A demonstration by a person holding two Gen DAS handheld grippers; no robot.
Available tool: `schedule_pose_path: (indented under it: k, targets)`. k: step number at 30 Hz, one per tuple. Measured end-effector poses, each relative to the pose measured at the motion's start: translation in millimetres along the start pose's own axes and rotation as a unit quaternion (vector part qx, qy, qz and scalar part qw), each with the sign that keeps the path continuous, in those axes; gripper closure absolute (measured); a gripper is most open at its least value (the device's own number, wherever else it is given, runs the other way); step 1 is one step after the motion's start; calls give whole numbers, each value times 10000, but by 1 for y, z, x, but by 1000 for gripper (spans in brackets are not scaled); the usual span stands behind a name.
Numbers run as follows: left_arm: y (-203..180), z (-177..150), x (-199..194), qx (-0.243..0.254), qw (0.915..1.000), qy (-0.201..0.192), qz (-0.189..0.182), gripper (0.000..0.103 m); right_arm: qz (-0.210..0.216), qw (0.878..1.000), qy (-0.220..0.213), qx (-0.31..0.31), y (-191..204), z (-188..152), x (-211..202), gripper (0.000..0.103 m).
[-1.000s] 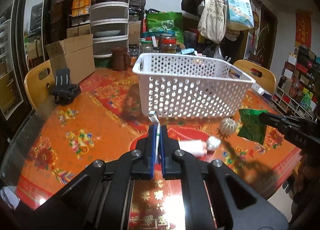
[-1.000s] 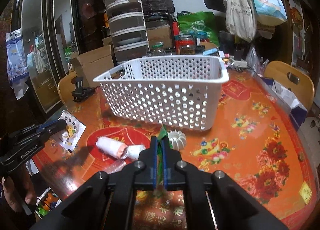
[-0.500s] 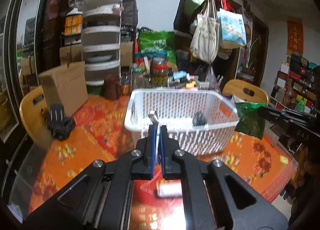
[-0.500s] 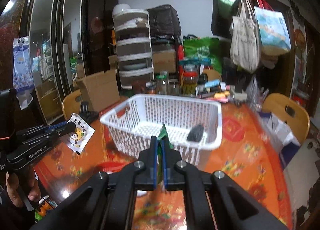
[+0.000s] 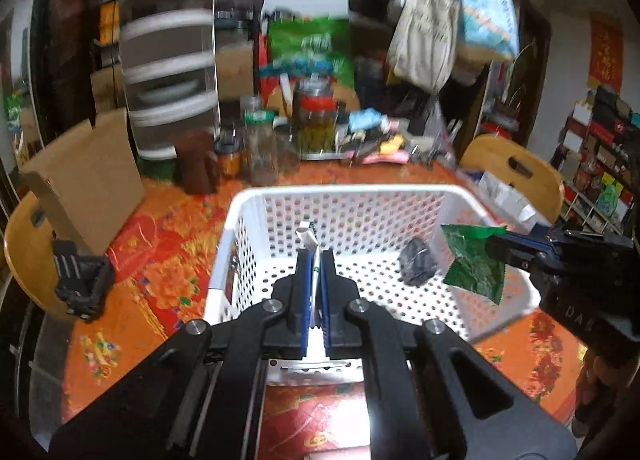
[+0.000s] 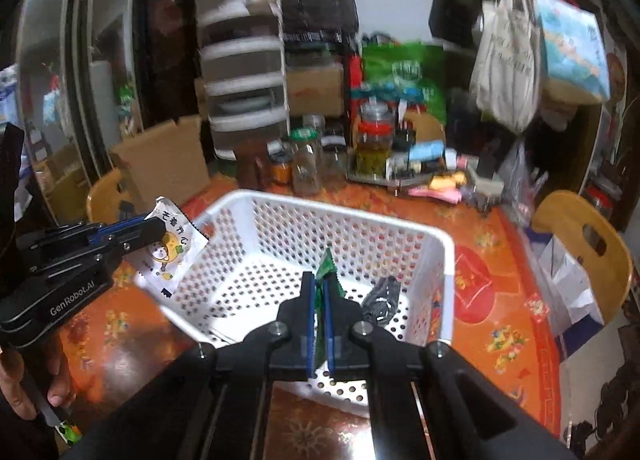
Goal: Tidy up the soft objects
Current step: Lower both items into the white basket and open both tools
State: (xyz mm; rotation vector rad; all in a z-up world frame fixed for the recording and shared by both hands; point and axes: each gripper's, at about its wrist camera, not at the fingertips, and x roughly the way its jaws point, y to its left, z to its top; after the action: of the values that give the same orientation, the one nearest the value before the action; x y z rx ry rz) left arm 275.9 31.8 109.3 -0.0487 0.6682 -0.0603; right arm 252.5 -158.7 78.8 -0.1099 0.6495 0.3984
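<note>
Over the table (image 5: 168, 284), the white basket (image 5: 344, 192) lies directly below and ahead of both my grippers. My left gripper (image 5: 315, 260) is clamped on a white snack packet (image 6: 172, 252), my right gripper (image 6: 318, 292) on a green packet (image 5: 474, 260), both hanging above the basket floor. A dark crumpled thing (image 5: 416, 266) inside is too blurred to identify.

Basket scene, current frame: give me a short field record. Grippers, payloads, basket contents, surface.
left gripper: shut on white snack packet, held above the basket's left rim
right gripper: shut on green foil packet, held above the basket's right side
basket: white, perforated, open top, standing on the table
basket contents: one dark crumpled item on the floor near the right wall
table: orange-red floral cloth
image quality: background motion-blurred
</note>
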Motion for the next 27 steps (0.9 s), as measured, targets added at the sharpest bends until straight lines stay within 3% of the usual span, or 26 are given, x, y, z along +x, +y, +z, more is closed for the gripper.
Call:
schedule_pose_path:
  k: [8,14,17,18,19,20,21,22,24,27]
  targets:
    - [-6,-10,79,52,9959,900,26,99,-214,9956,911,25,-14,-13,74,100]
    - [0,-18,102,-64,9936,1127,-21,95,-336,9925,1173,115,-23,-16,92,100]
    - [2,-20,101,-85,9941,1080,-28,85,-385,9923,1175,119,-23,-18,93,97]
    - [2,-20,99,-90,9942,1070,-54,75,-364,9926,1146,137,-23,-18,92,91]
    - [3,-20,98,-104,9944,1046,-88,56,-360,9929,1123,139,-22,-17,91,75]
    - [3,-20,94,-112,9951,976,-90,46,-374,9931,1101,136,-22,-17,89,62]
    - [3,-20,89,-100,9960,883,-78,28,-392,9934,1066,136,-22,-16,88,43]
    - [3,-19,84,-73,9968,788,-69,20,-398,9940,1014,135,-22,-15,85,35]
    - [2,-17,75,-48,9977,670,-69,14,-377,9947,945,145,-20,-15,79,35]
    - [1,-15,59,-28,9986,516,-134,0,-378,9951,903,148,-19,-15,72,22]
